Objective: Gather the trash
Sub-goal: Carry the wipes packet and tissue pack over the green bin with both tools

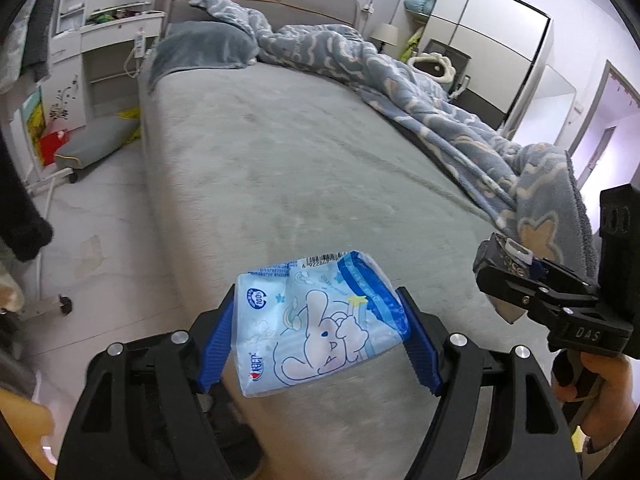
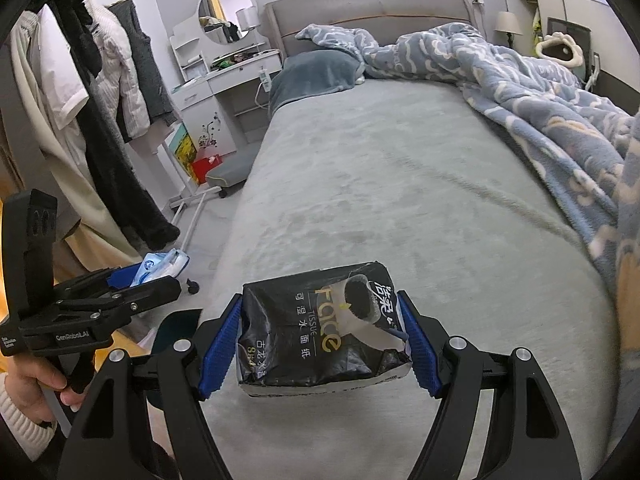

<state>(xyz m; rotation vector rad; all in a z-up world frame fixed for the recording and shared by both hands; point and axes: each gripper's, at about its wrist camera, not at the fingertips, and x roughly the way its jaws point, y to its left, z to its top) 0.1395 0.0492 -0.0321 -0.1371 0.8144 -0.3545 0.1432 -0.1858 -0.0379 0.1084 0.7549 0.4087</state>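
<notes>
My left gripper (image 1: 318, 328) is shut on a light blue tissue pack (image 1: 320, 320) printed with a white rabbit, its blue pads pressing both sides, held above the foot of the grey bed (image 1: 280, 160). My right gripper (image 2: 320, 336) is shut on a black tissue pack (image 2: 320, 328) with gold and white lettering and a torn white opening, also held over the bed. In the left wrist view, the right gripper (image 1: 508, 280) shows at the right edge with the black pack (image 1: 500, 256). In the right wrist view, the left gripper (image 2: 136, 280) with the blue pack (image 2: 164, 266) is at the left.
A blue patterned blanket (image 1: 440, 92) is bunched along the bed's right side, with a grey pillow (image 1: 204, 46) at the headboard. A clothes rack on wheels (image 2: 100, 100) stands left of the bed. A white vanity desk (image 2: 224, 68) and a low grey stool (image 1: 96, 144) stand beyond.
</notes>
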